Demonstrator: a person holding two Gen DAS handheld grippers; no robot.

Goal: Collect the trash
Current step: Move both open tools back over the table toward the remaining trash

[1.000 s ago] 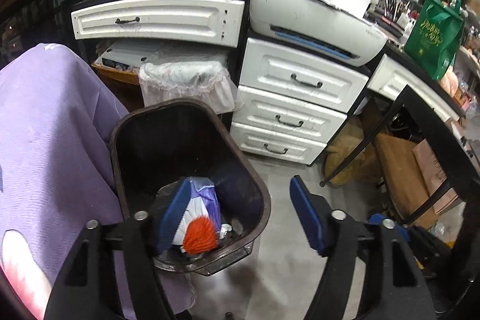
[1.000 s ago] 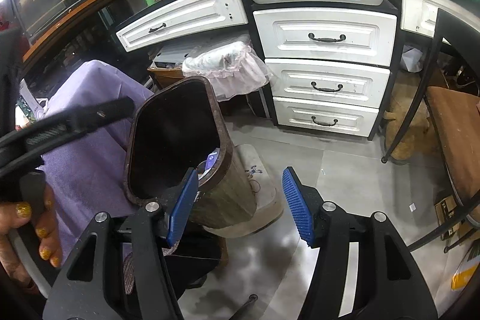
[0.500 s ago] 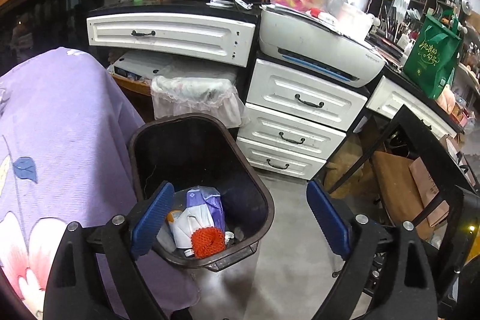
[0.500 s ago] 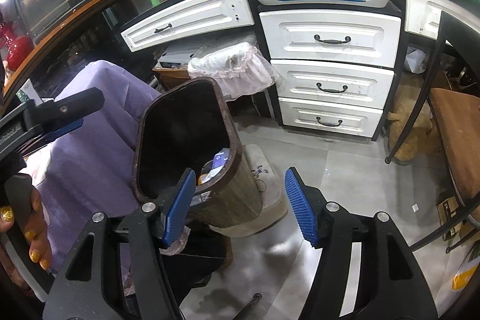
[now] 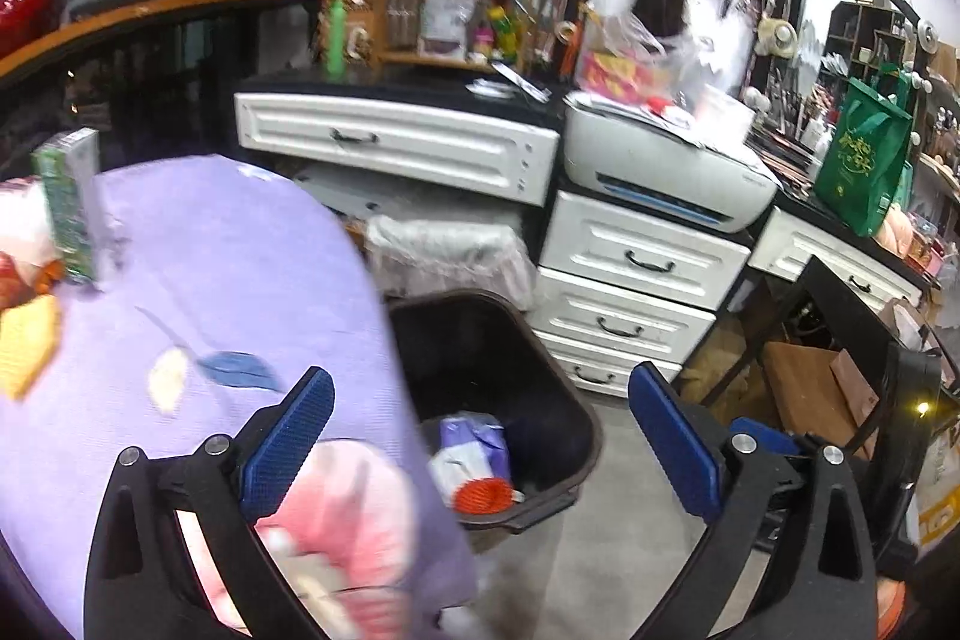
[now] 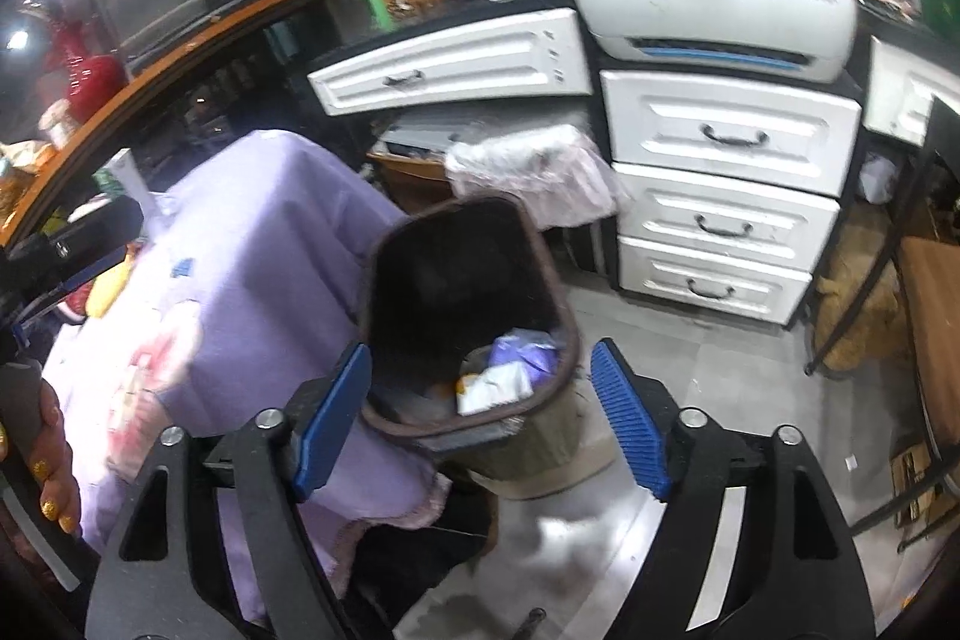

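Note:
A dark brown trash bin (image 5: 585,421) stands on the floor beside a table under a purple flowered cloth (image 5: 210,268). In it lie a purple packet (image 5: 471,433), white wrappers and an orange net ball (image 5: 486,496). My left gripper (image 5: 480,439) hovers above the table edge and the bin, its jaws opening wide with nothing held between them. My right gripper (image 6: 480,421) hangs over the bin (image 6: 384,244), above the purple packet (image 6: 522,349), its jaws also opening and empty. A green box (image 5: 69,208) and a yellow piece (image 5: 27,352) lie on the cloth.
White drawers (image 5: 636,268) carry a white printer (image 5: 666,172); a small bin lined with a white bag (image 5: 450,250) sits below. A green bag (image 5: 864,166), cardboard boxes (image 5: 810,388) and a black frame stand at right. A hand (image 6: 51,460) shows at the left edge.
Both grippers have risen and drawn back from the bin with their jaws spread wider. The left view has swung left over the purple cloth. The purple packet and orange net now lie in the bin.

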